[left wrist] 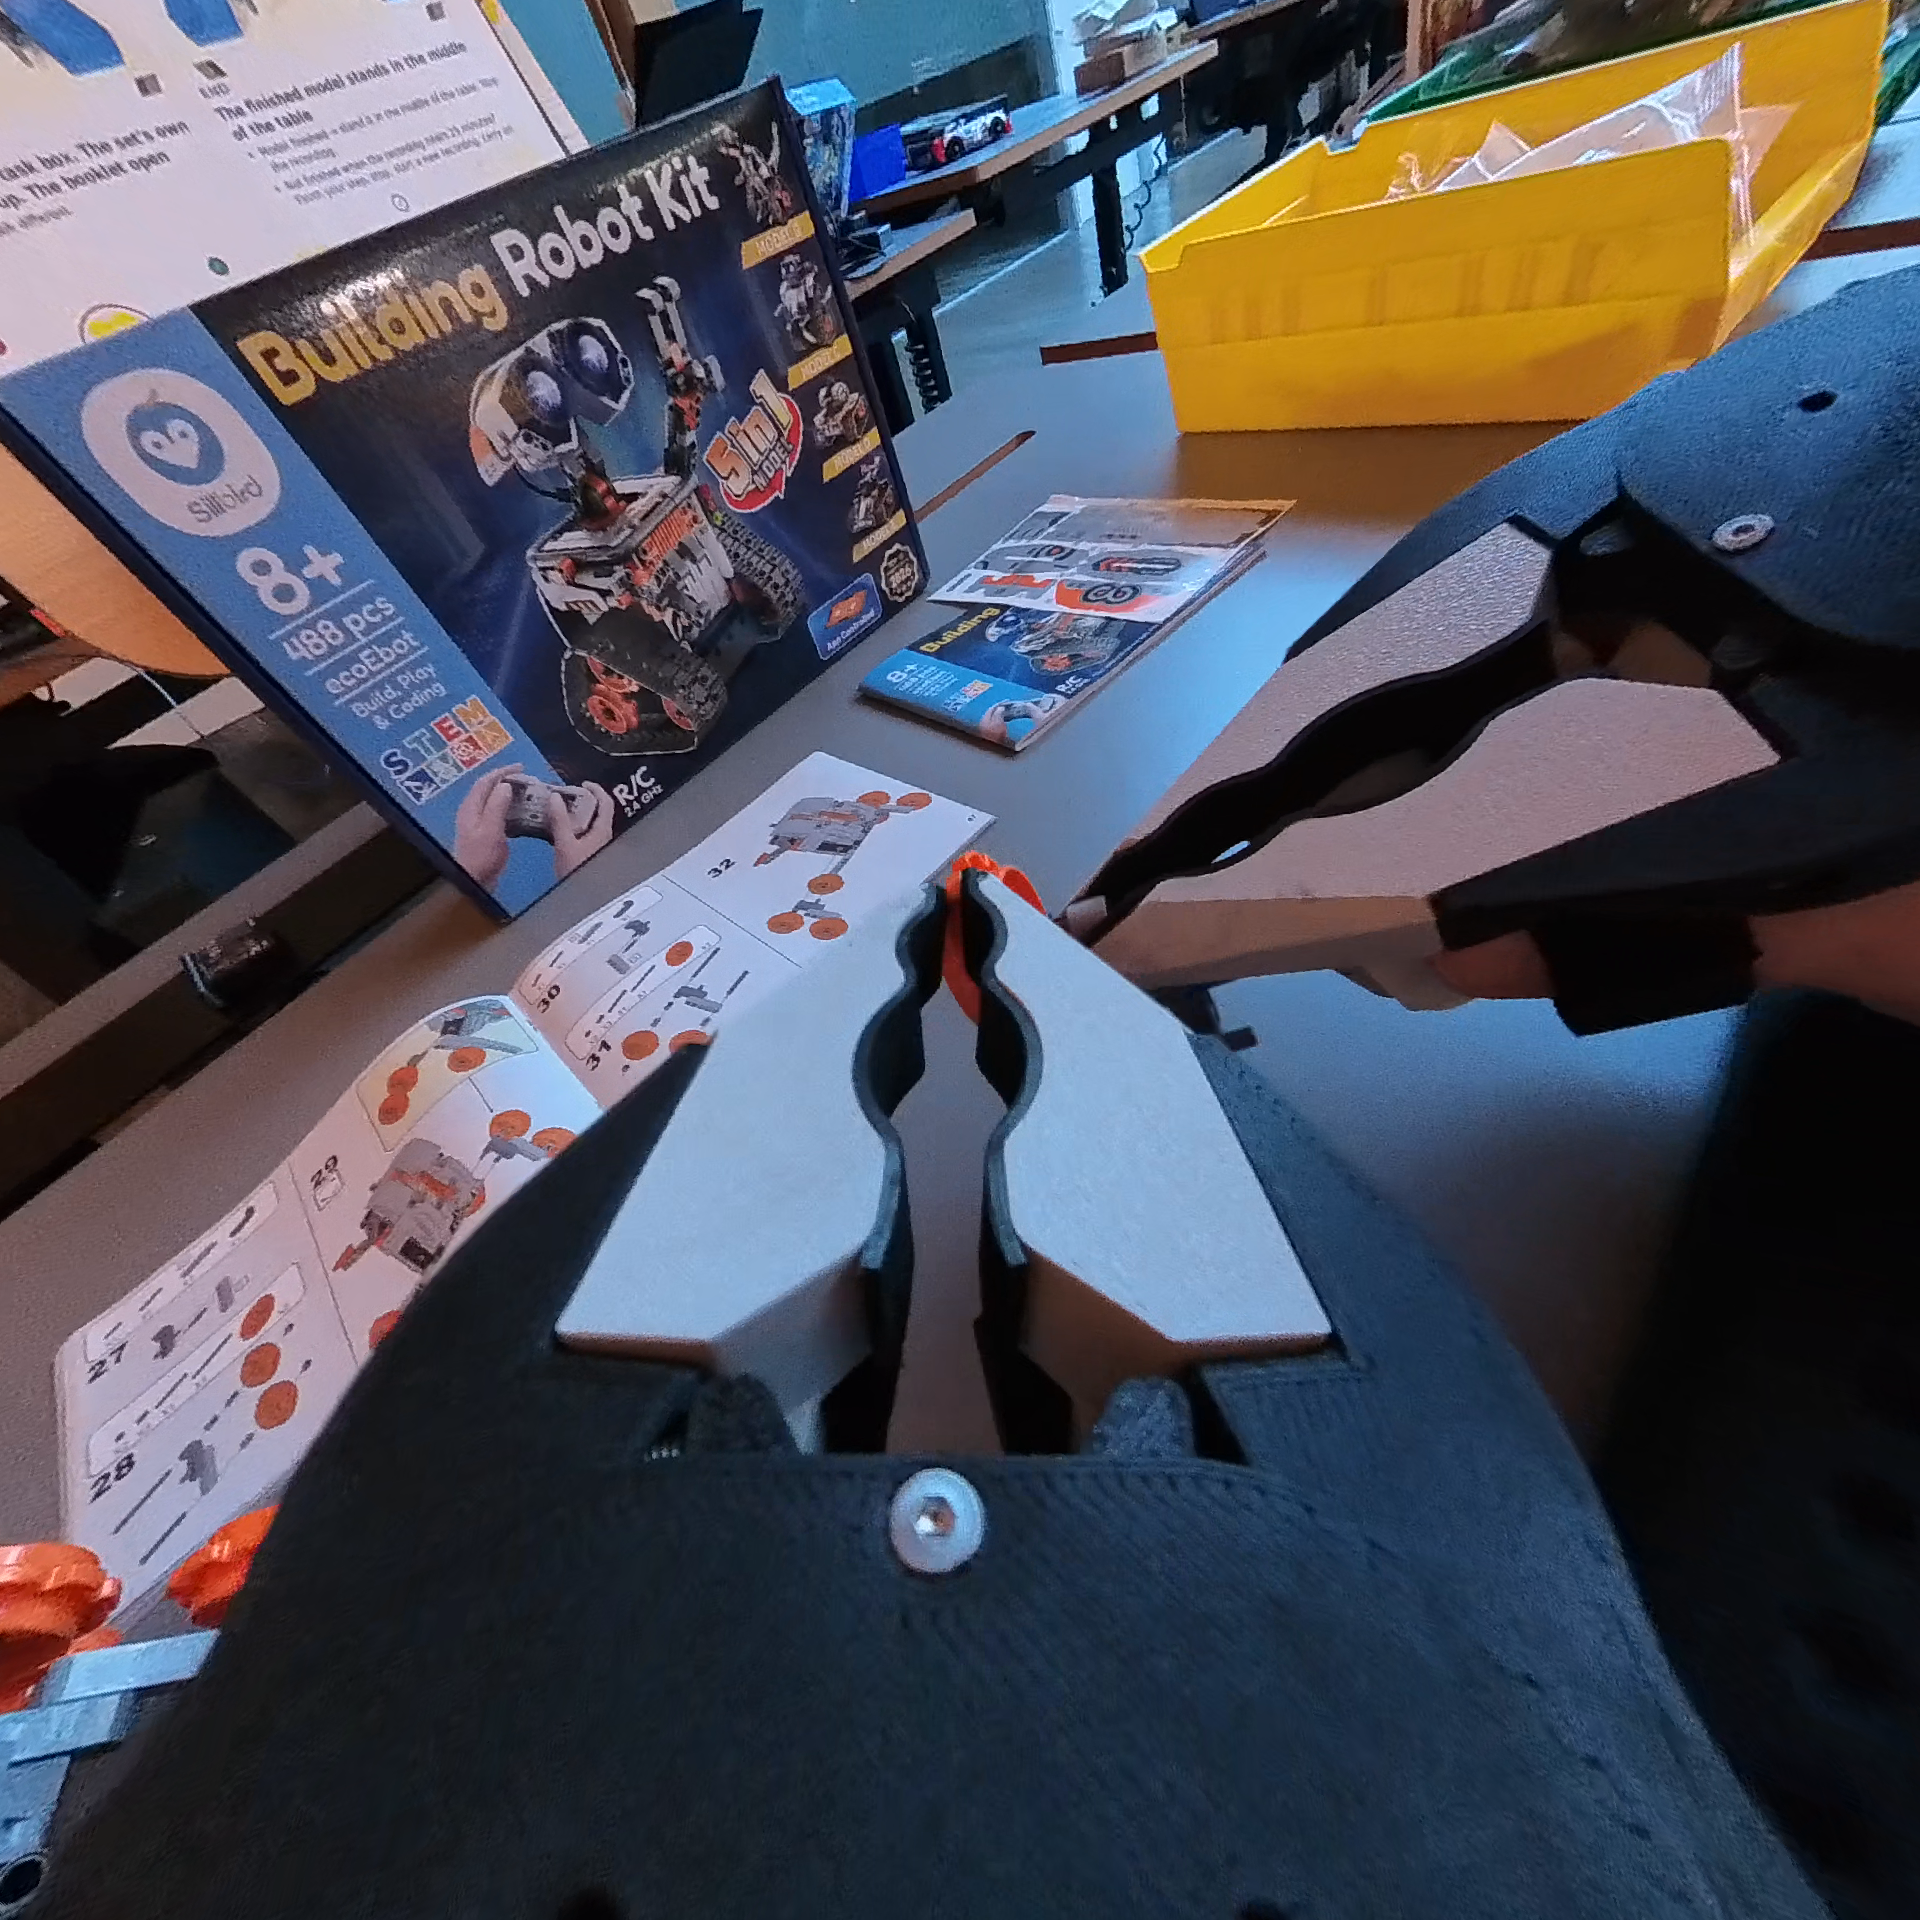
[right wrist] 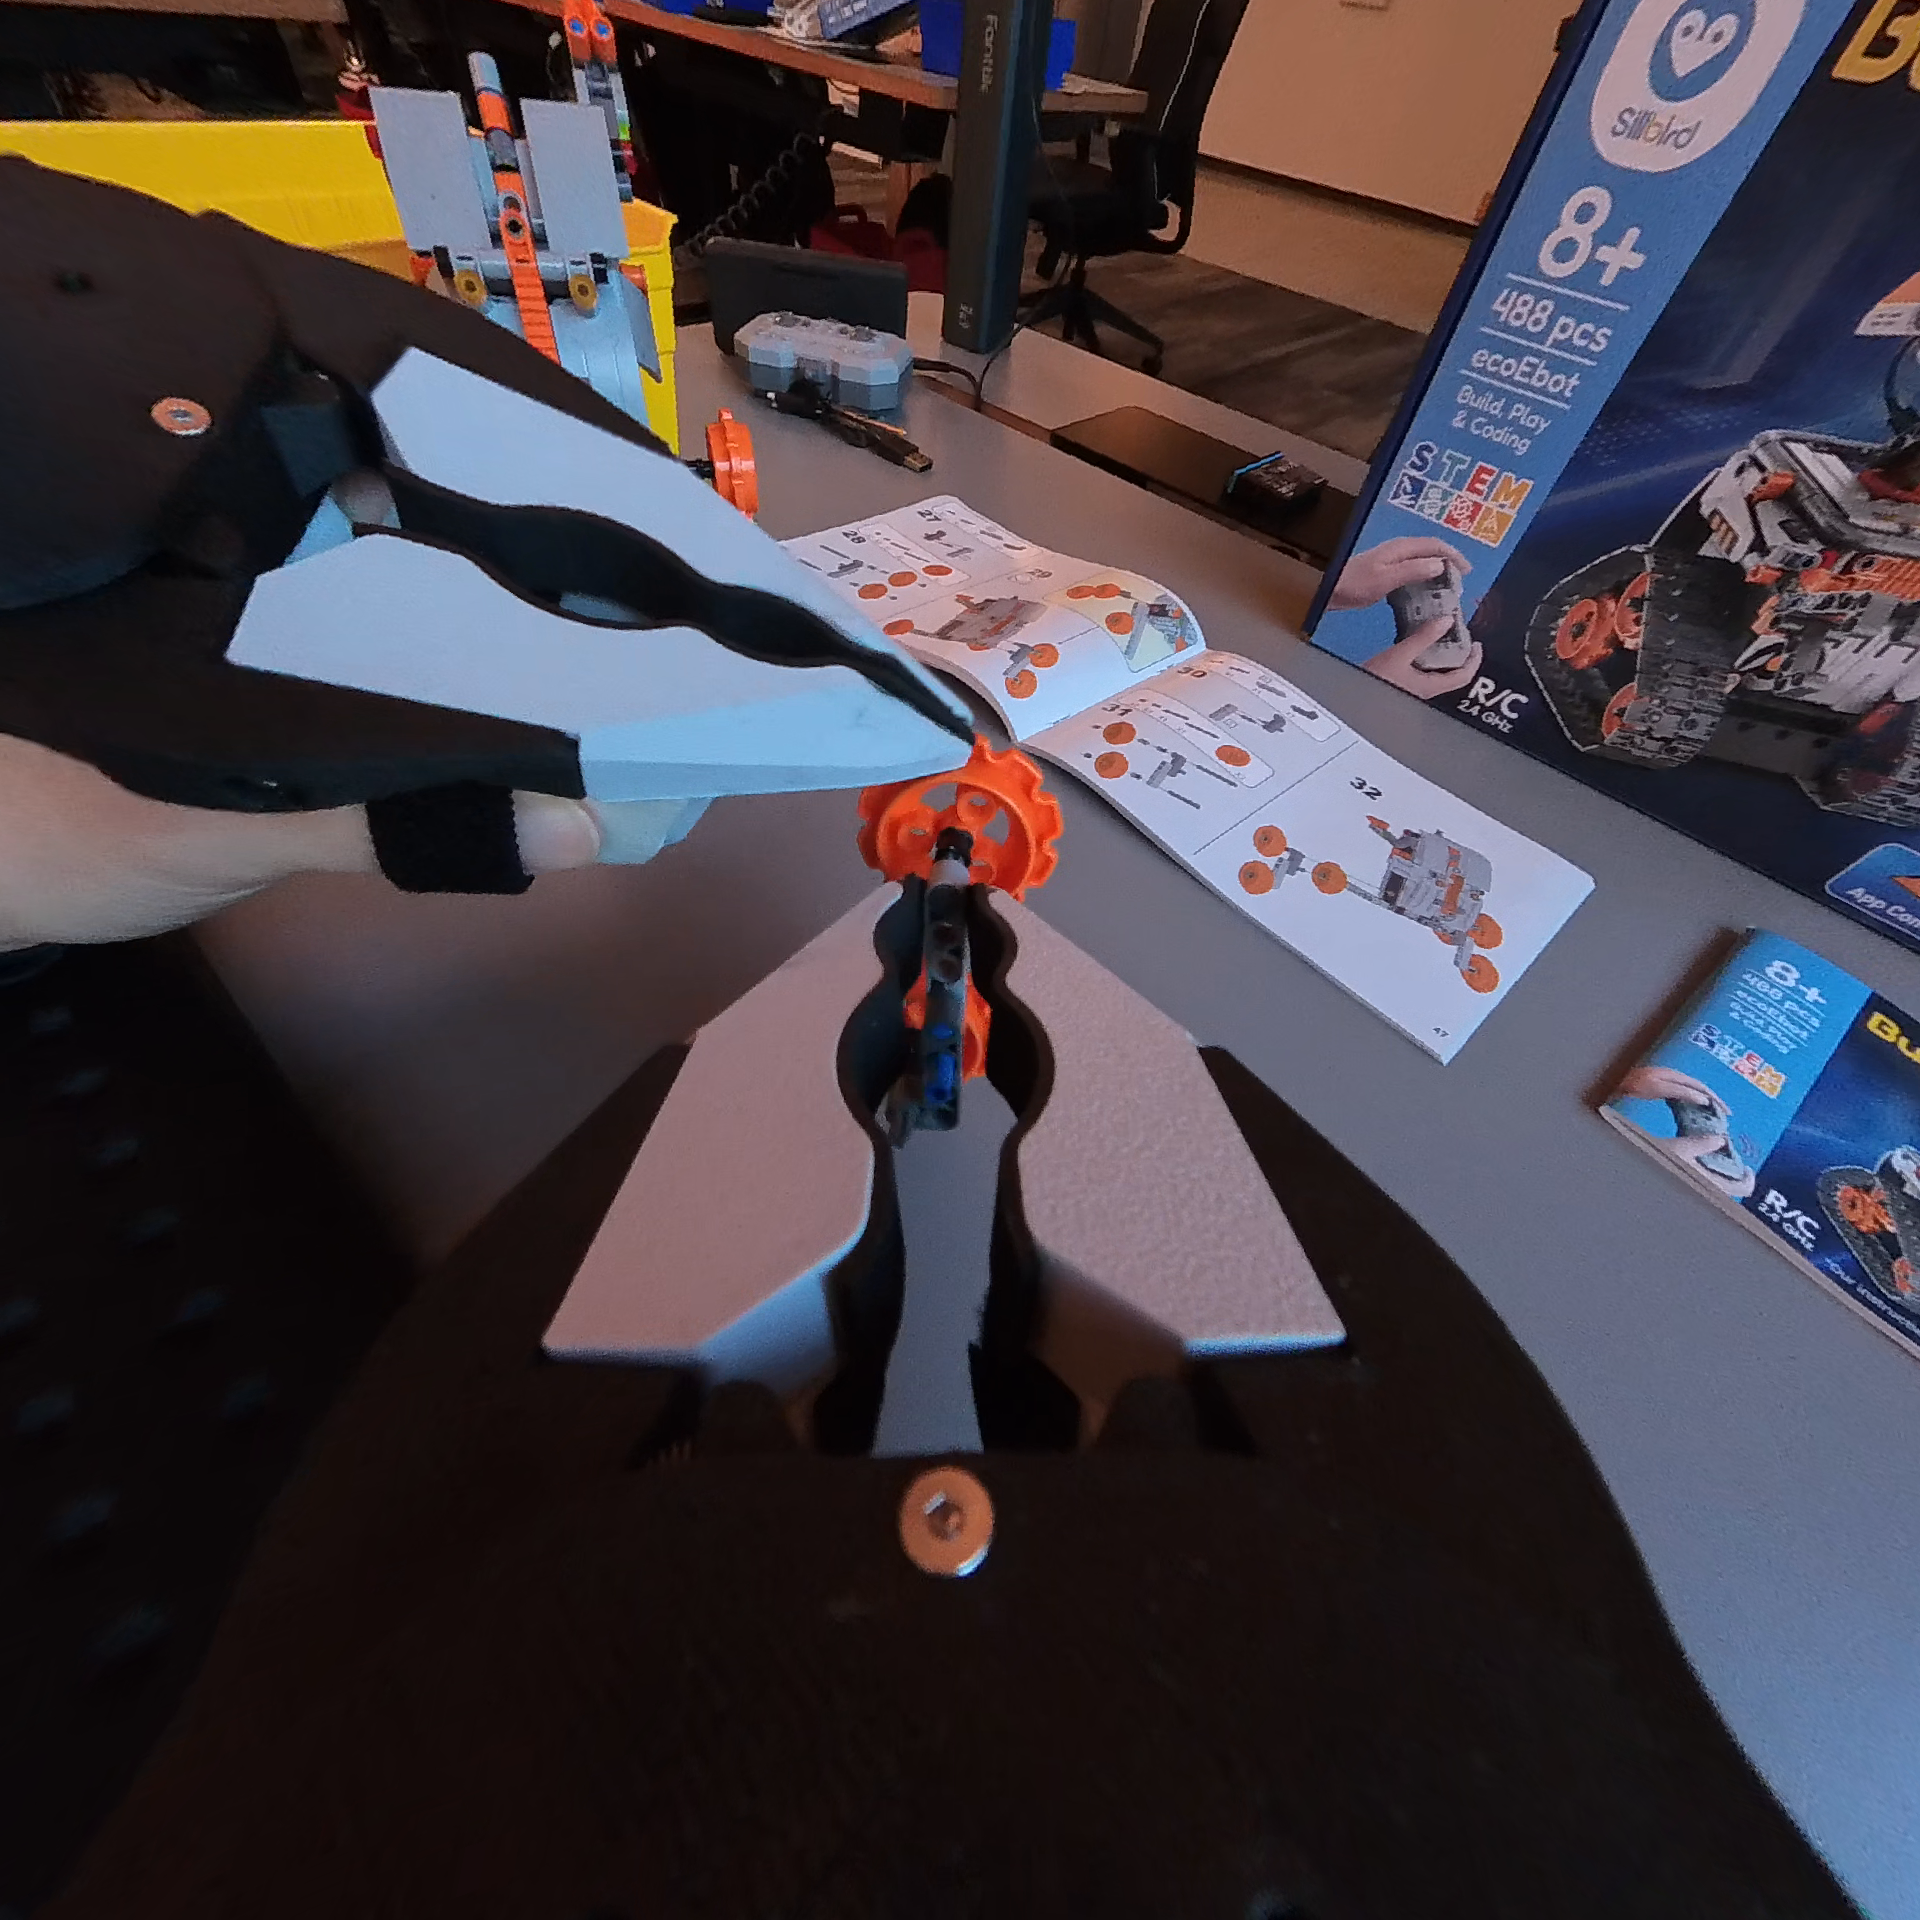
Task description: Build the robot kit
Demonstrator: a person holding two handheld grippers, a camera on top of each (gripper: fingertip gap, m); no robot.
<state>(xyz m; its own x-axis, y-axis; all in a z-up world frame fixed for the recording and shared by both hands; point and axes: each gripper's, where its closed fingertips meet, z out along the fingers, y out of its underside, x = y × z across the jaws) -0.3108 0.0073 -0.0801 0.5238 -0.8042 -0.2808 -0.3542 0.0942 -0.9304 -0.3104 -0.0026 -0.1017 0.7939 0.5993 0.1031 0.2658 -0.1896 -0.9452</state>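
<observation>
My left gripper (left wrist: 961,896) is shut on the rim of an orange gear wheel (left wrist: 966,935), held above the grey table (left wrist: 1403,1122). In the right wrist view the left gripper (right wrist: 956,740) pinches the top edge of this gear (right wrist: 961,821). The gear sits on the end of a small grey beam assembly (right wrist: 940,997) with a second orange wheel behind it. My right gripper (right wrist: 943,914) is shut on that beam and holds it pointing away. In the left wrist view the right gripper (left wrist: 1081,920) comes in from the right, its tips meeting mine.
An open instruction booklet (right wrist: 1195,748) lies just beyond the grippers, with the kit box (left wrist: 468,468) standing behind it. A small booklet (left wrist: 1039,644), a sticker sheet (left wrist: 1122,561) and a yellow bin (left wrist: 1455,312) lie farther off. A partly built model (right wrist: 520,229), a loose orange gear (right wrist: 732,457) and a grey controller (right wrist: 821,358) stand at the table's end. Left and right tips are no more than a few centimetres apart.
</observation>
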